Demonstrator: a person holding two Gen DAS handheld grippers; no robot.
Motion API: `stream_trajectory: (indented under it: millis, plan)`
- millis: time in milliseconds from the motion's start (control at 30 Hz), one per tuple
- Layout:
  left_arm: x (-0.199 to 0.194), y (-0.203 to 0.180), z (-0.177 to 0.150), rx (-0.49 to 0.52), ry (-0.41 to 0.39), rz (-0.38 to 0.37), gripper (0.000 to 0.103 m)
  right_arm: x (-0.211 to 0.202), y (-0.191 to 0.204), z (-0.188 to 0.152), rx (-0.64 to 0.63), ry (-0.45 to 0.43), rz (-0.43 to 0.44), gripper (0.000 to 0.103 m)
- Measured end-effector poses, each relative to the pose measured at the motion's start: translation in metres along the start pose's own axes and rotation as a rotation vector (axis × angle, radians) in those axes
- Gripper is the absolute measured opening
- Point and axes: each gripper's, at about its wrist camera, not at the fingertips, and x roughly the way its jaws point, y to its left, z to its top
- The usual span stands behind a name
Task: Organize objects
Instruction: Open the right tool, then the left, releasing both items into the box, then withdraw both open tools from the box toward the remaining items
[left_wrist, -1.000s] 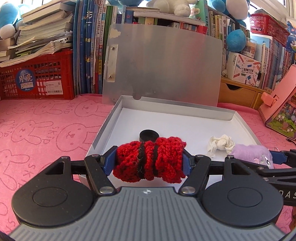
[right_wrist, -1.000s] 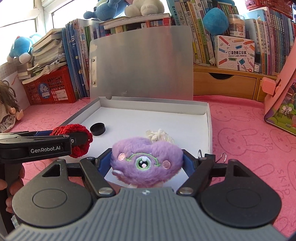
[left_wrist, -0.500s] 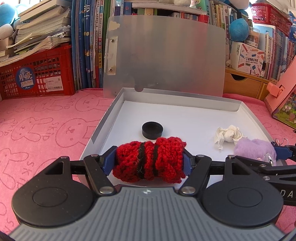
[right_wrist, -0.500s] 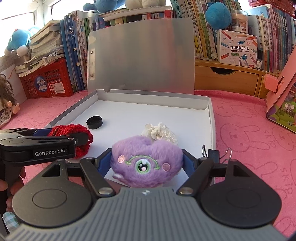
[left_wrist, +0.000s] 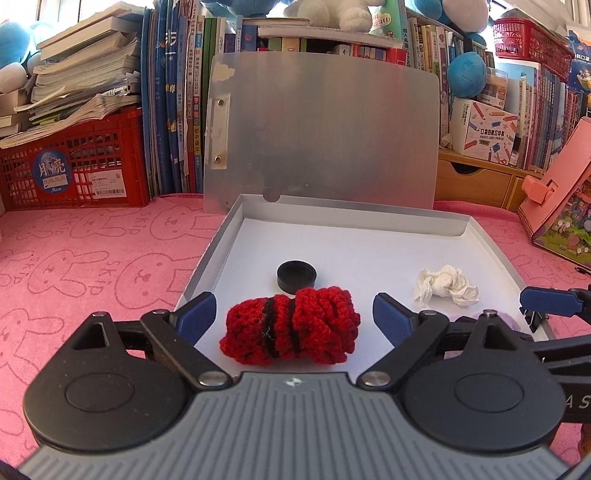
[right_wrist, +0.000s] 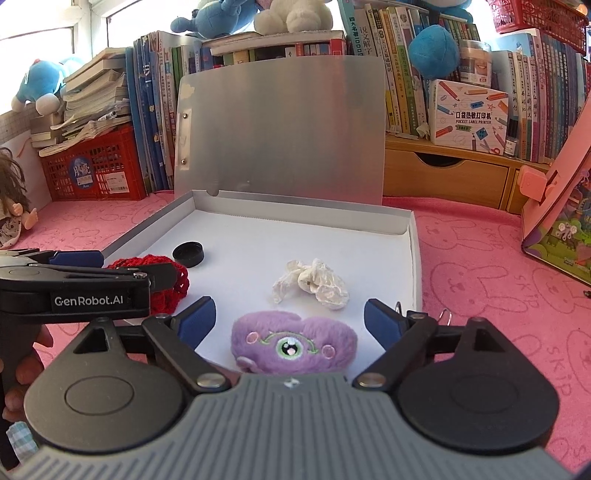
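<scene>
Two sets of tongs over the near edge of a shallow grey file box (left_wrist: 207, 254), lid raised upright at the back, white floor exposed. Left tongs (left_wrist: 293, 314): jaws spread wide, just opened, blue pads clear of the load on both sides. Between them, released and lying on the box floor: red crocheted roll (left_wrist: 291, 326), chunky ribbed yarn, bunched into a short cylinder, two thin black bands around the middle. Right tongs (right_wrist: 290, 314): likewise spread wide, just opened, no contact on either pad. Between them, at the near edge of the box: purple plush toy (right_wrist: 293, 341), fuzzy, rounded, heart-like outline, one embroidered green eye at centre, small pink dots to each side. Just beyond the red roll: black round cap (left_wrist: 296, 276), low and flat, resting on the white floor. Beyond the plush, near the right wall: crumpled white paper wad (right_wrist: 312, 284), apart from all other items. Box on a table covered by a pink cloth (left_wrist: 92, 266) printed with rabbit outlines. Behind: red crate (left_wrist: 74, 166) stacked with papers, row of upright books, wooden drawer unit (right_wrist: 447, 181).
</scene>
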Motion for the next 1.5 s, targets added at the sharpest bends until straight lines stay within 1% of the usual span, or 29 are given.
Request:
stream_trajectory:
  millis: [267, 433, 533, 767, 833, 933, 1067, 1233, 1500]
  plan:
    - [-0.027, -0.004, 0.006, 0.058, -0.058, 0.007, 0.097, -0.024, -0.005, 0.006, -0.003, -0.048, 0.000, 0.095]
    - [-0.051, -0.006, 0.002, 0.090, -0.101, -0.015, 0.098, -0.044, -0.013, 0.004, 0.018, -0.072, 0.021, 0.096]
    - [-0.064, -0.008, -0.004, 0.087, -0.113, -0.039, 0.099, -0.055, -0.015, -0.001, 0.031, -0.083, 0.035, 0.096]
    - [-0.098, -0.013, -0.033, 0.095, -0.130, -0.090, 0.099, -0.082, -0.012, -0.020, 0.036, -0.097, 0.085, 0.096]
    - [-0.107, -0.014, -0.045, 0.105, -0.132, -0.086, 0.099, -0.092, -0.012, -0.027, 0.028, -0.105, 0.091, 0.096]
    - [-0.119, -0.016, -0.063, 0.139, -0.139, -0.060, 0.099, -0.106, -0.013, -0.038, 0.028, -0.103, 0.101, 0.096]
    - [-0.136, -0.017, -0.081, 0.171, -0.148, -0.065, 0.099, -0.122, -0.014, -0.055, 0.033, -0.091, 0.120, 0.096]
    - [-0.159, -0.020, -0.102, 0.202, -0.149, -0.101, 0.099, -0.142, -0.012, -0.073, 0.007, -0.084, 0.133, 0.096]
    - [-0.185, -0.029, -0.132, 0.236, -0.132, -0.157, 0.100, -0.165, 0.002, -0.099, -0.060, -0.061, 0.149, 0.096]
